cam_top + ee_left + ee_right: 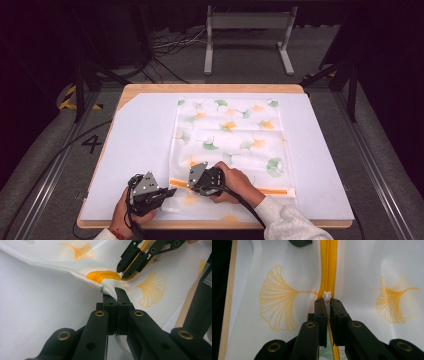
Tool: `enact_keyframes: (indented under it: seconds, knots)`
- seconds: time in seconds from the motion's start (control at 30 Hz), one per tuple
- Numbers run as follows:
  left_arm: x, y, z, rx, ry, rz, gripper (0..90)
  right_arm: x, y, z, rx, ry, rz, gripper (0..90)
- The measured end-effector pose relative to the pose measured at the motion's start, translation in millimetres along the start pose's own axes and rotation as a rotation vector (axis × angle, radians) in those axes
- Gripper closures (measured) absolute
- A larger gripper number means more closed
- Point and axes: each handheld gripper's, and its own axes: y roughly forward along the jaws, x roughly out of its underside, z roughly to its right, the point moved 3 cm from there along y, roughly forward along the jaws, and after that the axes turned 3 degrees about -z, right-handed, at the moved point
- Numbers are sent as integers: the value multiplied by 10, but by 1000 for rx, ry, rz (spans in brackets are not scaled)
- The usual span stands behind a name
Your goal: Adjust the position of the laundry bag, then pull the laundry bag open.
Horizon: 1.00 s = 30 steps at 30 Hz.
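Pinching the corner of the bag (82, 265), your left claw (117, 293) is closed tight on a fold of its white mesh at the near left end of the zip. Your right claw (326, 302) is likewise clamped, its jaws nipping the small white pull (327, 296) of the orange zip (329, 262), just beyond the left claw and close beside it. You have two claws at work, one in each hand (237, 182), both shut on something. One bag lies flat on the white sheet (140, 145) covering the table (210, 88), printed with orange and green ginkgo leaves, its single zip running across the near end. Farther off, past the table, one grey stand (248, 22) sits on the floor.
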Motion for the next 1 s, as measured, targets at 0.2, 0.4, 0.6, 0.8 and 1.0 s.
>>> enact_keyframes:
  seconds: [0.2,0.4,0.6,0.8,1.0]
  knots:
    - [-9,16,-13,16,3,4,885,63,-21,32,-8,10,-4,851]
    - [-7,11,-7,17,6,4,884,121,-58,29,-11,21,1,851]
    - [1,11,-1,18,3,3,885,134,-61,22,-6,14,6,851]
    - [1,14,-1,17,9,3,885,138,-72,26,-8,15,6,851]
    - [3,12,5,14,12,3,885,183,-90,32,-3,16,2,851]
